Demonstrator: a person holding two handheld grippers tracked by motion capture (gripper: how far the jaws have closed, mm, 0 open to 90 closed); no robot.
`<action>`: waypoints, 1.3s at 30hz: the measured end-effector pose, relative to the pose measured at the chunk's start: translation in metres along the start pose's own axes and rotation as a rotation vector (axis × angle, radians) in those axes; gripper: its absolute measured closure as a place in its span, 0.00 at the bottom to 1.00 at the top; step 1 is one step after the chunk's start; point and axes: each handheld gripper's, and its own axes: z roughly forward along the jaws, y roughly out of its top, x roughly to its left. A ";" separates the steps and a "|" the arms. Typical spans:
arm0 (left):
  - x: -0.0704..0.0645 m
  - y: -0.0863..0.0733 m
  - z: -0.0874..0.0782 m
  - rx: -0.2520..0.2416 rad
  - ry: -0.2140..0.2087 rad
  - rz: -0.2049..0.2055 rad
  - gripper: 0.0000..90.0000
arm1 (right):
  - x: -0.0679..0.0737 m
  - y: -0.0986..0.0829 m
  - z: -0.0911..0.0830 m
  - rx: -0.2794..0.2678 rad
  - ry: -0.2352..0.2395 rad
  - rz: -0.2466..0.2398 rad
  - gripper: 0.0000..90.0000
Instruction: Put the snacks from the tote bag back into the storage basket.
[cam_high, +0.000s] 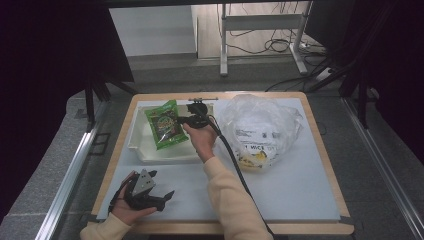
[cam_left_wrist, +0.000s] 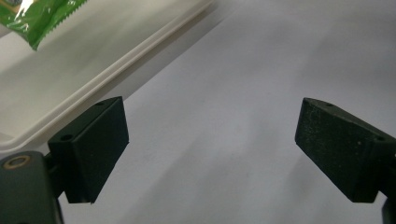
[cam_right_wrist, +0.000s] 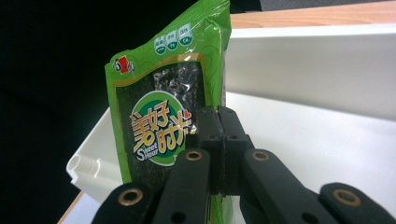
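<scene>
I was working in what looked like a lab or recording room: my wooden-edged table (cam_high: 325, 150) stood between dark curtains (cam_high: 45, 65) on a grey carpeted floor (cam_high: 45, 170). Beyond it stood a bare metal desk frame (cam_high: 260, 35), with loose cables (cam_high: 280, 47) trailing underneath.

We read "Sweet Hour" in white Latin letters on the green snack packet (cam_right_wrist: 163, 112), under big yellow Chinese characters in its round emblem; a small red logo sits top left. On the clear plastic bag (cam_high: 260, 125) we catch a white printed label, too small to read.
</scene>
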 end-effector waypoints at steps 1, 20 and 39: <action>0.000 0.000 0.000 0.000 0.000 0.001 0.11 | 0.000 -0.001 0.002 0.001 -0.001 0.003 1.00; 0.001 0.000 -0.001 -0.006 -0.002 -0.003 0.11 | 0.001 -0.012 0.029 0.018 -0.041 0.038 0.99; 0.001 0.000 -0.001 -0.002 0.000 0.000 0.11 | 0.003 -0.017 0.035 0.109 -0.017 -0.025 0.54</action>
